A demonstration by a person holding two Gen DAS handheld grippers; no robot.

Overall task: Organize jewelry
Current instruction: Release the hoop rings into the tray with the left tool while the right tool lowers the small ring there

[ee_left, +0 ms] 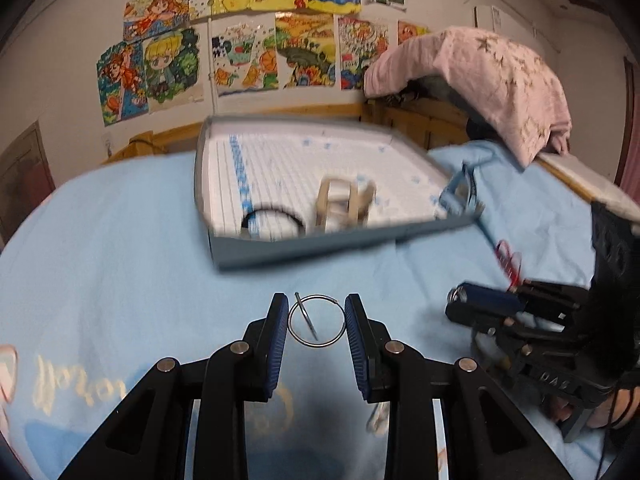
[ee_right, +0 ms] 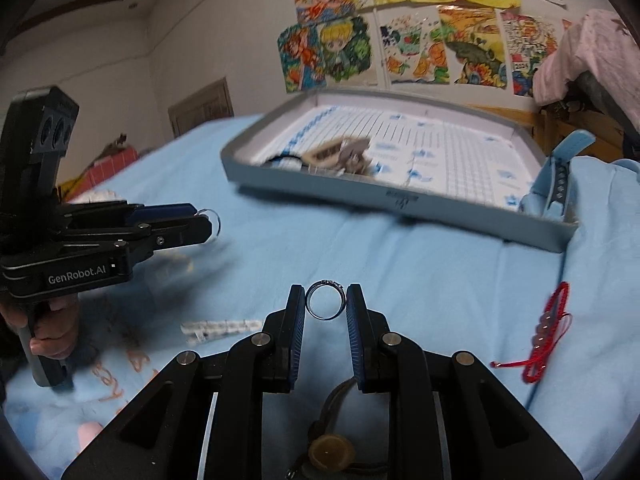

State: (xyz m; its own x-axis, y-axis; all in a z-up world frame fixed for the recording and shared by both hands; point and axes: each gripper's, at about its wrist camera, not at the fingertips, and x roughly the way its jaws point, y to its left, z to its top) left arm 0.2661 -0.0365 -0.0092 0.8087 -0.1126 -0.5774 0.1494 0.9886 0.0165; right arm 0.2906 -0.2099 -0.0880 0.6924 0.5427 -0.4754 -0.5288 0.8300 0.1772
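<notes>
My left gripper [ee_left: 316,305] is shut on a thin silver hoop earring [ee_left: 307,320], held upright between its blue pads above the light blue bedsheet. In the right wrist view, a small silver ring [ee_right: 325,282] with stones on top is pinched between the pads of my right gripper [ee_right: 325,293]. Each gripper also shows in the other's view: the right gripper [ee_left: 456,300] at the right, the left gripper [ee_right: 210,222] at the left with the hoop [ee_right: 218,220] at its tip. Beyond both lies a grey tray [ee_left: 320,242] [ee_right: 360,194] holding a black hair tie [ee_left: 272,216] and a beige clip [ee_left: 344,204].
A red cord bracelet [ee_right: 548,332] lies on the sheet at the right, a white bead strand [ee_right: 220,328] at the left, and a brown cord with a round pendant [ee_right: 332,452] under my right gripper. A light blue strap [ee_right: 560,172] leans on the tray's right end.
</notes>
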